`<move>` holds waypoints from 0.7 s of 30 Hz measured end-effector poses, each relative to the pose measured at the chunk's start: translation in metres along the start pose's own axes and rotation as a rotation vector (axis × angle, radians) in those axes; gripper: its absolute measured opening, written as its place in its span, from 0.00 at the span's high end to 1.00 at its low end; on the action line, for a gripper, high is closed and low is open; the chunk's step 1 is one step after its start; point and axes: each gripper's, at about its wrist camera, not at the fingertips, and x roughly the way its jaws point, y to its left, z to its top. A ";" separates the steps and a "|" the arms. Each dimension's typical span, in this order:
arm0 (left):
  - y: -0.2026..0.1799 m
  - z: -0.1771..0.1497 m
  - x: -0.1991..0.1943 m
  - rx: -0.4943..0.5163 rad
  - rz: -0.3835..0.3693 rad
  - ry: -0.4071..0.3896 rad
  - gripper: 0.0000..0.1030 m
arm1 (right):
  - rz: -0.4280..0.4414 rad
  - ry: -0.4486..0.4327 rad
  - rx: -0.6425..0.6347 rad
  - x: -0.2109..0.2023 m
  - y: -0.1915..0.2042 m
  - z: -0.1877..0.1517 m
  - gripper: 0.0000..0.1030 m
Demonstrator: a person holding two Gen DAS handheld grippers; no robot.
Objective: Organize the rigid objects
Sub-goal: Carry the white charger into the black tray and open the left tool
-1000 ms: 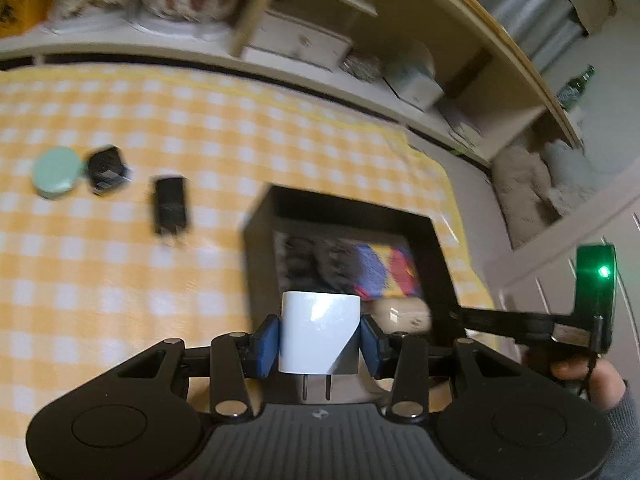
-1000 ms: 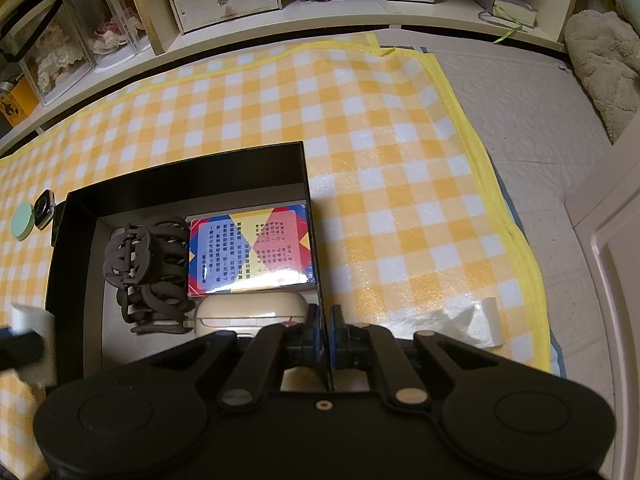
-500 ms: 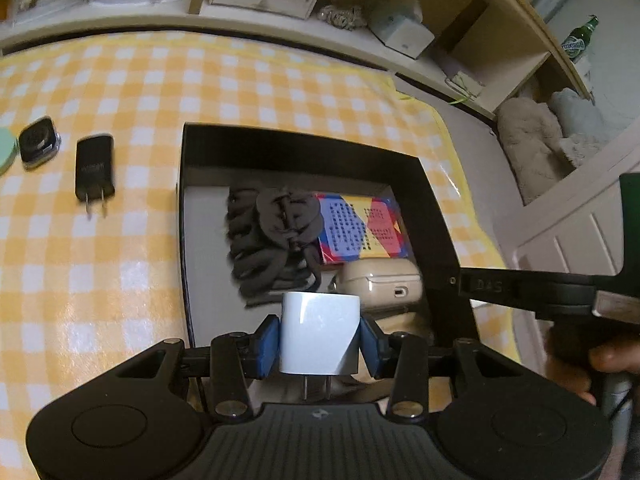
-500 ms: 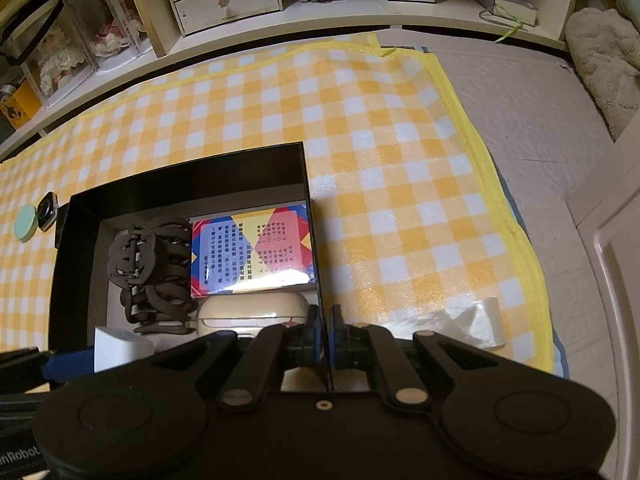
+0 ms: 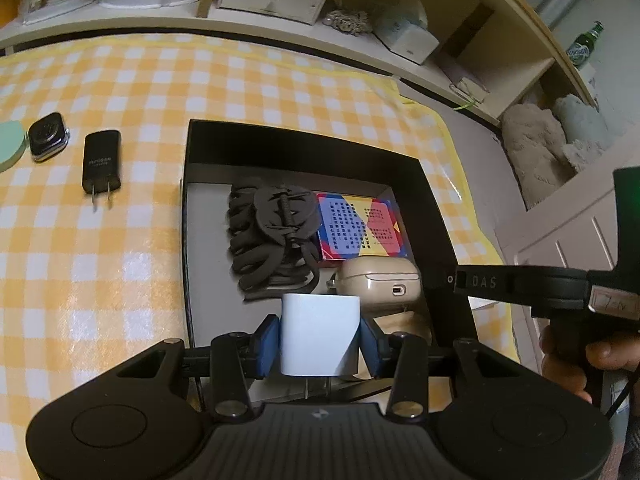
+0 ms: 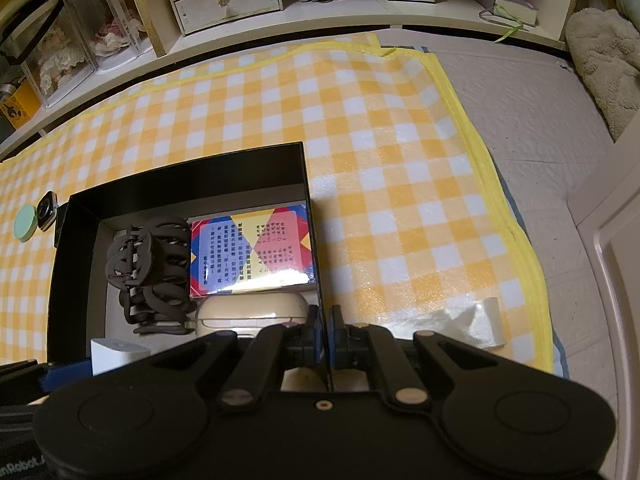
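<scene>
My left gripper [image 5: 320, 340] is shut on a white charger [image 5: 320, 332], prongs toward the camera, held over the near end of the black box [image 5: 304, 140]. Inside the box lie a dark hair claw [image 5: 272, 232], a colourful card pack [image 5: 360, 224] and a beige earbuds case [image 5: 380, 284]. My right gripper [image 6: 325, 336] is shut on the box's thin right wall [image 6: 316, 240]. The white charger [image 6: 116, 354] shows at the lower left of the right wrist view. A black charger [image 5: 101, 160], a watch [image 5: 48, 136] and a green disc [image 5: 10, 144] lie on the checked cloth to the left.
A yellow checked cloth [image 6: 400, 160] covers the floor mat, with crumpled clear plastic [image 6: 472, 320] near its right edge. Low shelves [image 6: 280, 16] with a small drawer box run along the back. Fluffy towels [image 6: 600, 52] sit at the far right.
My left gripper carried the white charger to the right and down, from over the cloth to over the box's near end. The right gripper stayed on the box wall.
</scene>
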 end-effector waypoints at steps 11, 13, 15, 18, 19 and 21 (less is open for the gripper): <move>0.003 0.004 -0.002 -0.048 -0.038 -0.006 0.45 | -0.002 0.002 0.001 0.000 0.001 0.000 0.95; 0.004 0.005 -0.004 -0.062 -0.034 -0.007 0.40 | -0.002 0.004 -0.003 0.000 0.001 0.000 0.95; 0.004 0.007 -0.006 -0.061 -0.034 -0.007 0.40 | -0.001 0.005 -0.003 0.001 0.001 0.000 0.95; 0.006 0.008 -0.007 -0.068 -0.035 -0.001 0.40 | -0.002 0.005 -0.002 0.000 0.001 0.000 0.95; 0.006 0.008 -0.007 -0.070 -0.038 0.000 0.40 | -0.002 0.005 -0.003 0.000 0.001 0.000 0.95; 0.008 0.009 -0.007 -0.071 -0.044 0.004 0.40 | -0.002 0.005 -0.002 0.000 0.001 0.000 0.95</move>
